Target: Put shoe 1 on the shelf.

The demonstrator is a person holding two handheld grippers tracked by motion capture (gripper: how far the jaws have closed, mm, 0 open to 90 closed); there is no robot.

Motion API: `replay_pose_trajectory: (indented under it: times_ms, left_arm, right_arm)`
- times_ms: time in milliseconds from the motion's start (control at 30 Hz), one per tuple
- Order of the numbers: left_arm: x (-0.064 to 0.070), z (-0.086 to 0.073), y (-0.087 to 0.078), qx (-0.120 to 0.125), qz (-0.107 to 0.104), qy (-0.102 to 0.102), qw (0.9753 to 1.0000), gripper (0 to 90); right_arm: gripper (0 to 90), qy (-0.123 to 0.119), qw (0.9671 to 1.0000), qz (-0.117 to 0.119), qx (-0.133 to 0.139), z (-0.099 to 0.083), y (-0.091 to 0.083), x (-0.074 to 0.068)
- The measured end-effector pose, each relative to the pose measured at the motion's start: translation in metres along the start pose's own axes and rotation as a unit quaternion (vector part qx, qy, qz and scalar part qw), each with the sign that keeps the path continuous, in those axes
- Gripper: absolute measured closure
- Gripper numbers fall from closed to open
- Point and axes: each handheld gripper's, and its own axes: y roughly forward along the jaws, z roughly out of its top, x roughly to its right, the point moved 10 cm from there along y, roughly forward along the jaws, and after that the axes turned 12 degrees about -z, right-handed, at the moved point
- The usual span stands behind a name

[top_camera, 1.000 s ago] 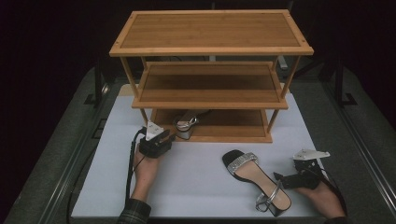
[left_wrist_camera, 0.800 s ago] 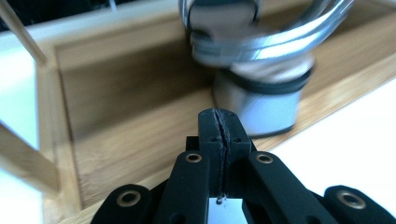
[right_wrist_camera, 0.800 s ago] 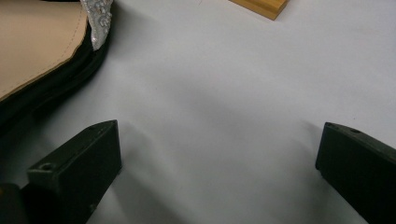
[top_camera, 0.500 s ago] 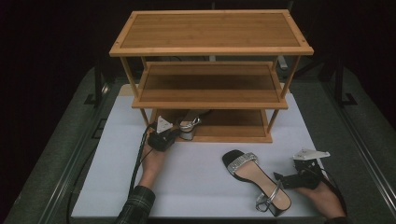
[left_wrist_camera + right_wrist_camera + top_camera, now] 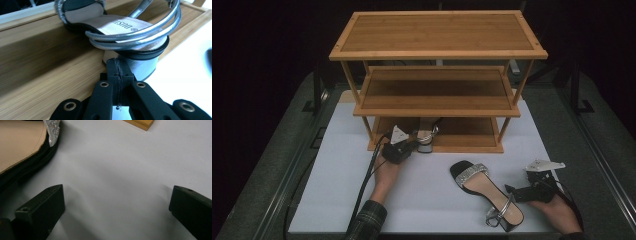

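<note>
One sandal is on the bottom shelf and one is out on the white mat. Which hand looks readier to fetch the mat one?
The right. The right gripper rests open on the mat beside that sandal. The left gripper is shut, up against the heel of the other sandal on the rack's bottom shelf.

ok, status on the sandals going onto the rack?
One silver-strapped block-heel sandal sits on the bottom shelf of the three-tier bamboo rack, heel at the front edge. The left gripper is at that heel with its fingers shut together, apparently nudging it in. Left to do: the second matching sandal lies on the white mat, beside the open right gripper.
</note>
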Motion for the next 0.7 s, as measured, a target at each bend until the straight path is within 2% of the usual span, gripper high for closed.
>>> replay_pose_trajectory:
  times_ms: [100,200,267,300,367,433,567,600,700]
  left_arm:
    - [0.008,0.004,0.008,-0.001,-0.01,0.005,0.9999,89.6]
    - [0.01,0.004,0.007,-0.005,-0.013,0.004,0.9999,88.7]
    - [0.01,0.001,0.001,-0.021,-0.019,0.006,0.9996,82.8]
    - [0.01,0.001,0.001,-0.021,-0.019,0.006,0.9996,80.4]
    - [0.008,0.001,-0.011,-0.026,-0.026,-0.004,0.9993,72.8]
    - [0.008,0.003,-0.02,-0.029,-0.032,-0.003,0.999,67.2]
    - [0.012,0.003,-0.031,-0.039,-0.043,-0.003,0.9983,54.7]
    - [0.015,0.003,-0.036,-0.043,-0.053,-0.01,0.9976,51.2]
    - [0.02,0.0,-0.046,-0.06,-0.059,-0.004,0.9965,44.0]
  right_arm:
    - [0.0,0.0,1.0,0.0,0.0,0.0,0.0,0.0]
    - [0.0,0.0,1.0,0.0,0.0,0.0,0.0,0.0]
    - [0.0,0.0,1.0,0.0,0.0,0.0,0.0,0.0]
    - [0.0,0.0,1.0,0.0,0.0,0.0,0.0,0.0]
    - [0.0,0.0,1.0,0.0,0.0,0.0,0.0,0.0]
    - [0.0,0.0,1.0,0.0,0.001,0.0,0.0,0.0]
    - [0.0,0.0,1.0,-0.001,0.001,0.0,0.0,0.0]
    - [0.0,0.0,1.0,-0.001,0.001,0.0,0.0,0.0]
    - [0.0,0.0,1.0,-0.001,0.001,0.0,0.0,0.0]
